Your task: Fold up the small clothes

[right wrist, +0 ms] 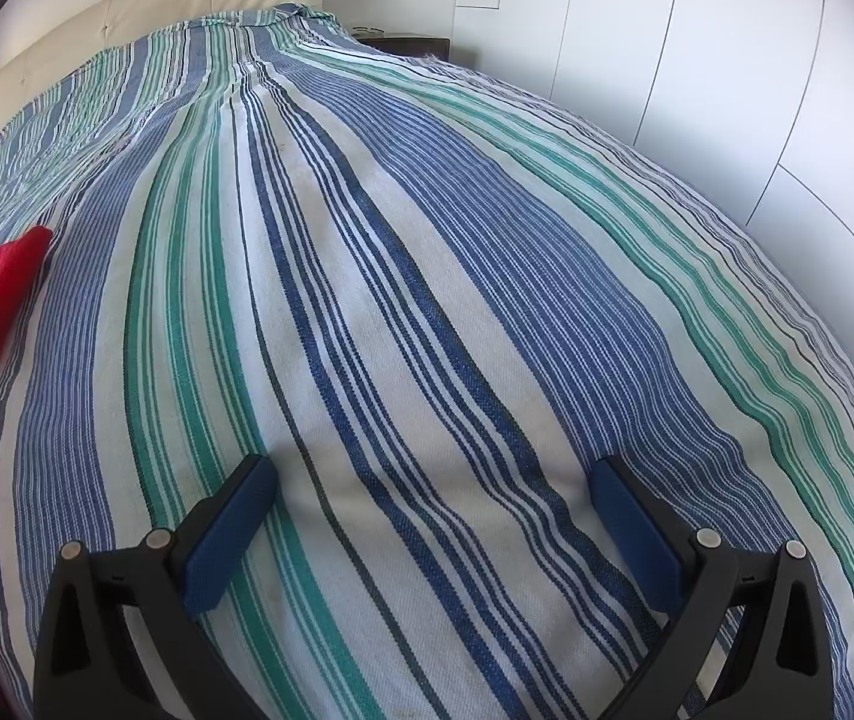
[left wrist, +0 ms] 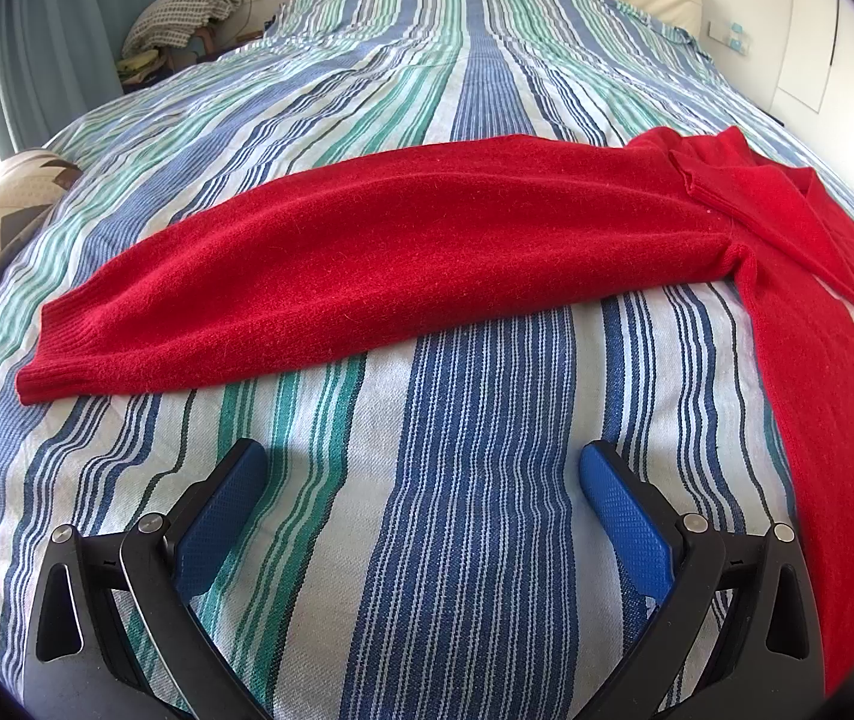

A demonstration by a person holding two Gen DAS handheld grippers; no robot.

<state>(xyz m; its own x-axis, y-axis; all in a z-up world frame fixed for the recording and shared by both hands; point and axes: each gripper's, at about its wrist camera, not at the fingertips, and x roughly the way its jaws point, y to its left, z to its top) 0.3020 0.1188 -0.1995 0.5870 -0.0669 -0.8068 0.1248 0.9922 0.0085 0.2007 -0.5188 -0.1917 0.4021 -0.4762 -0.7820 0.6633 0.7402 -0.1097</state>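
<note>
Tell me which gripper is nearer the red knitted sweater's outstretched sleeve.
Left. The left gripper hovers open just short of the red knitted sweater's sleeve. The right gripper faces bare striped bedspread, sweater at its far left.

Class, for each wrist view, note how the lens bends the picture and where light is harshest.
Left wrist view: fisheye bulges the striped bedspread, sharp red sweater, window glare at the left edge. Right wrist view: same bulge, dark rounded corners, wardrobe doors brightly lit.

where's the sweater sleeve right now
In the left wrist view the red sweater's sleeve lies flat across the striped bedspread, just beyond the open left gripper, cuff toward the left. The right wrist view catches only a red edge at far left.
</note>
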